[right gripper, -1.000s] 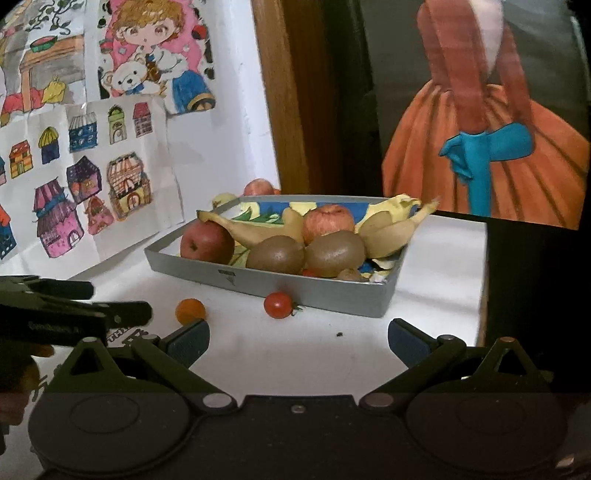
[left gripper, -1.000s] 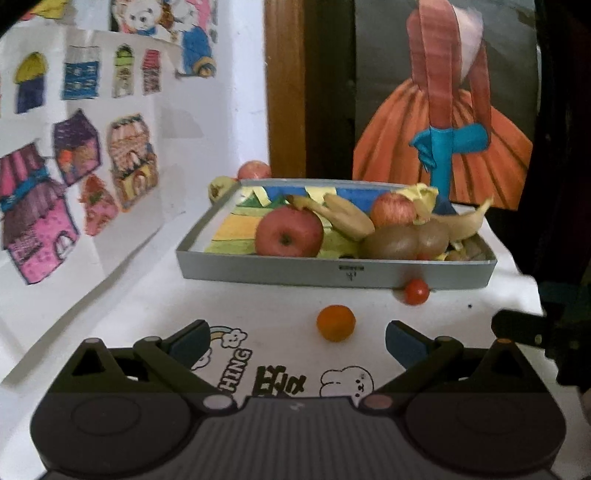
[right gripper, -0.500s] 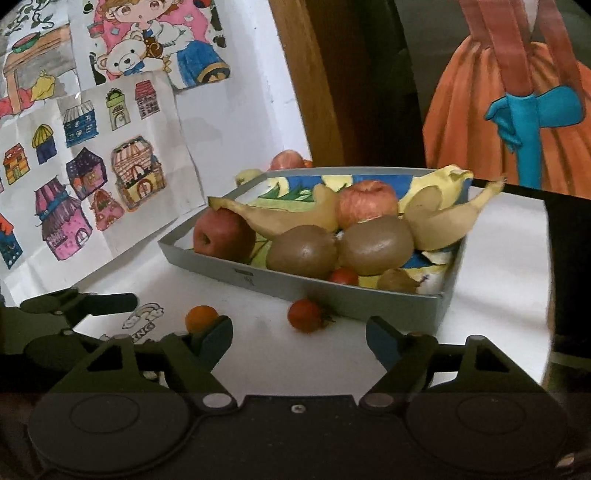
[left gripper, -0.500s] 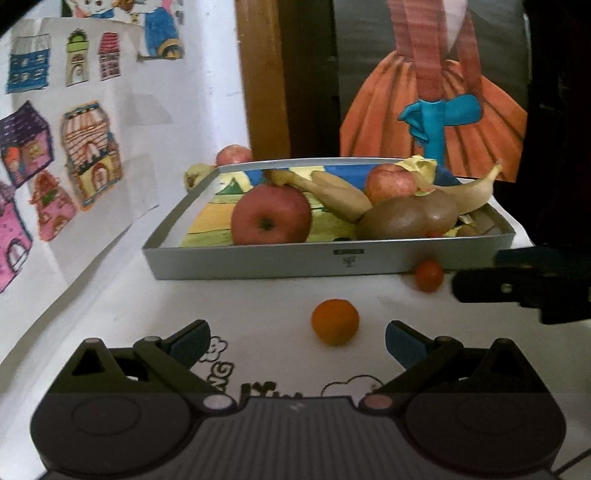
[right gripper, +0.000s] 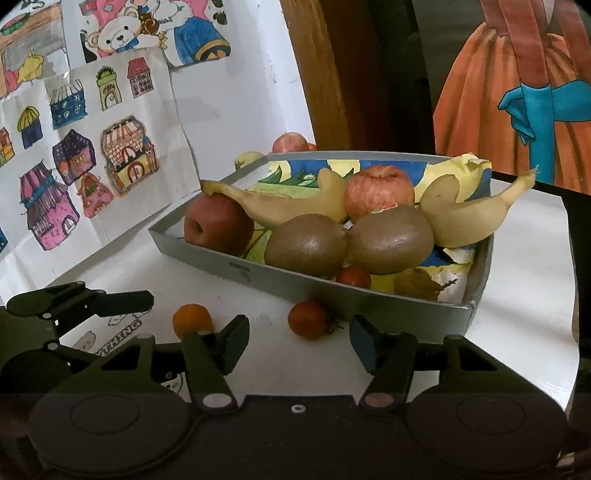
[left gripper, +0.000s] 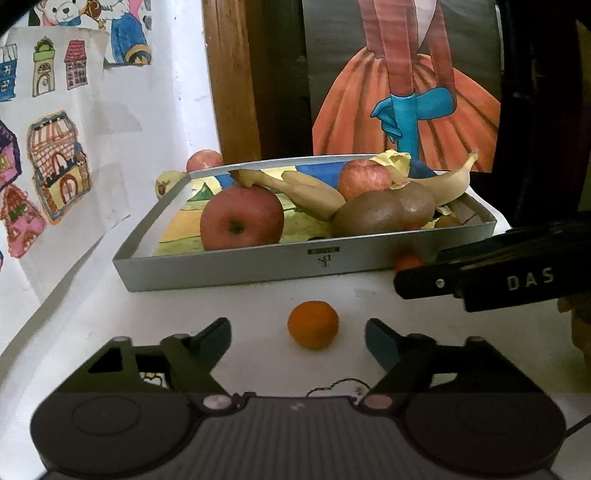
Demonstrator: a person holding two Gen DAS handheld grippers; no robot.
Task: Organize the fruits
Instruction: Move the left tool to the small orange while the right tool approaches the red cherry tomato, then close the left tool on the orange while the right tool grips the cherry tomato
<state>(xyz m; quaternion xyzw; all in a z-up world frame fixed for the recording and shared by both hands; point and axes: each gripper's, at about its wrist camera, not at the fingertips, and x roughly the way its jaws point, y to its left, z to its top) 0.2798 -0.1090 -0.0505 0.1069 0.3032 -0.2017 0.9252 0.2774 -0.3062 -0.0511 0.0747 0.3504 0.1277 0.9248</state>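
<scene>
A: Writing seen?
B: "DAS" on right gripper; "HING" on table.
A: Jaws?
B: Both spread, empty. Orange before left gripper; tomato before the right, beside tray.

The work surface is a white table carrying printed cartoon figures and lettering near its front edge. Coloured drawings of houses on white paper sheets hang on the left wall, with a teddy-bear drawing above them. A brown wooden post stands at the rear. To its right is a painting of an orange skirt with a blue glove.
</scene>
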